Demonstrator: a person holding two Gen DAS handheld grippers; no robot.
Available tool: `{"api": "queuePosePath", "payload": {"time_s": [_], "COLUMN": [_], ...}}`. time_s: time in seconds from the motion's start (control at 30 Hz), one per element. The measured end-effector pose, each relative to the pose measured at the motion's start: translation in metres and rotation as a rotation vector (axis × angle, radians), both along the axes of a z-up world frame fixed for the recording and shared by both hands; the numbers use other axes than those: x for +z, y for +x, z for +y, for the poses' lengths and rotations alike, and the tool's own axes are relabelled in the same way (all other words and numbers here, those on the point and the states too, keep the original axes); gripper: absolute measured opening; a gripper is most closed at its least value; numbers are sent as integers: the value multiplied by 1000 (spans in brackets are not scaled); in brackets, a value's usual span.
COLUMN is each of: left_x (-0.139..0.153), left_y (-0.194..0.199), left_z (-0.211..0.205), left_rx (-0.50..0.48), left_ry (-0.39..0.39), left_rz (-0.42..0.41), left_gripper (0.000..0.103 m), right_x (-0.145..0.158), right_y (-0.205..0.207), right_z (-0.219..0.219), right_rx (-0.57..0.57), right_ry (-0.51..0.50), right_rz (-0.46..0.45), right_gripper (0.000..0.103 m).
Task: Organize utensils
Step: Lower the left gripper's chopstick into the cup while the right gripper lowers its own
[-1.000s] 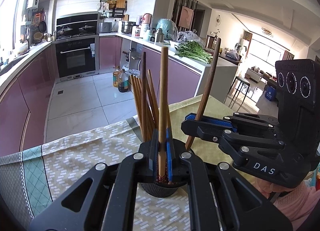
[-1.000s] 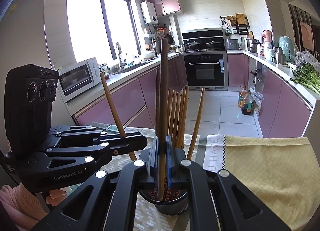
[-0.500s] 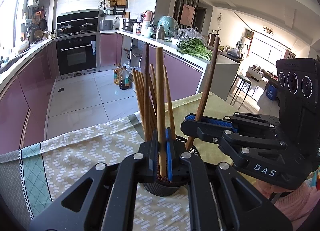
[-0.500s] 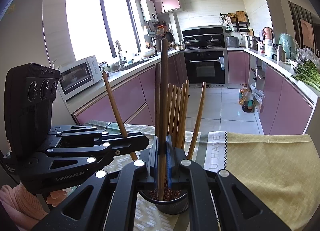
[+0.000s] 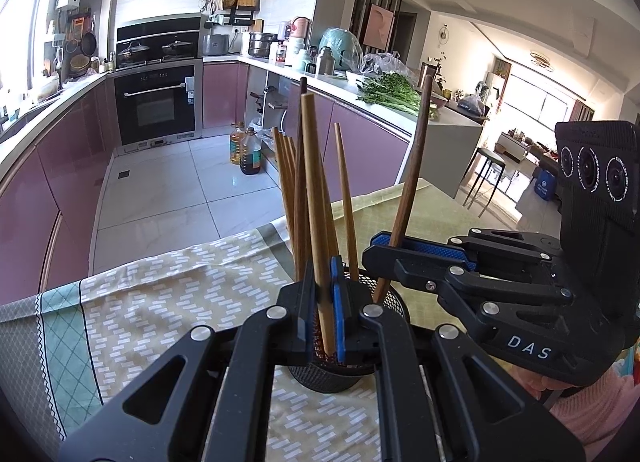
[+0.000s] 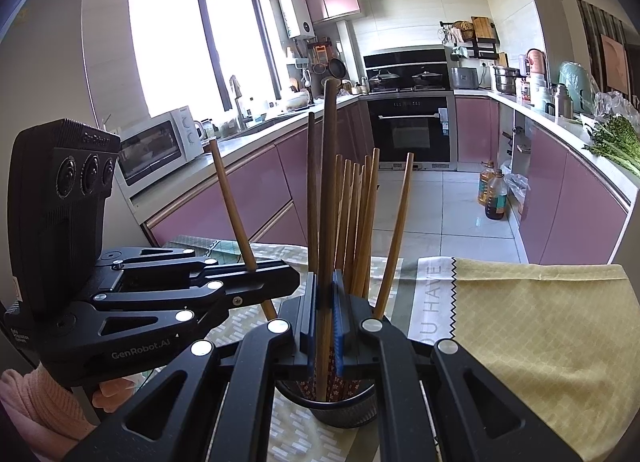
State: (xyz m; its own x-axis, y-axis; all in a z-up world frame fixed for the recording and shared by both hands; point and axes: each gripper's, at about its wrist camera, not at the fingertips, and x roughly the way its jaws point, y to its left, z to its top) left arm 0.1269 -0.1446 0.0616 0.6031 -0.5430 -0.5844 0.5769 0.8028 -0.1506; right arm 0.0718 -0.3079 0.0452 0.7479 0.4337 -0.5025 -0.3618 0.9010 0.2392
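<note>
Both grippers crowded close over the black mesh holder [image 5: 332,372], standing on the patterned cloth [image 5: 160,302] near the table's far edge, beyond which only open tiled floor [image 5: 168,190] and pink cabinets [image 5: 48,182]. Little free room between the two tools: right gripper [image 5: 400,250] just beside the left gripper [image 5: 325,302], almost touching above the holder's rim. Left jaws clamped on a light wooden chopstick [image 5: 316,222], upright, lower end down inside the holder. Right jaws closed on a darker chopstick [image 6: 326,222], likewise upright with its tip inside the holder [image 6: 344,408]. A bundle of further chopsticks [image 6: 356,222] leaning in the holder, fanned outward, one slanting off to the right. Yellow cloth [image 6: 540,322] spread bare to the right side. Holder's base and front wall hidden behind the gripper arms in both views; depth of each held tip inside it impossible to make out. Pink sleeve [image 6: 36,402] cut off at the frame's corner.
</note>
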Motion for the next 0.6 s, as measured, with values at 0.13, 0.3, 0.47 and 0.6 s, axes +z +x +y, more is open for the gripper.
{"api": "queuePosePath", "payload": {"time_s": [0.13,0.3,0.47,0.6], "left_x": [-1,-1,-2,-3], "left_y": [1,2,4,4], "left_z": [0,-1,-1,-1], "left_rx": [1,3,4,6], "left_ry": [0,2,1,2], "left_rz": [1,2,3,4], "left_gripper": [8,8,8,8], "right_x": [0,0,-1,-1], "right_y": [1,1,1,1], "right_z": [0,1,1,2], "right_rx": [0,1,2,2], "right_ry": [-1,-1,1,2], "right_rz": [1,1,4,6], "right_gripper": [6,6,6,6]}}
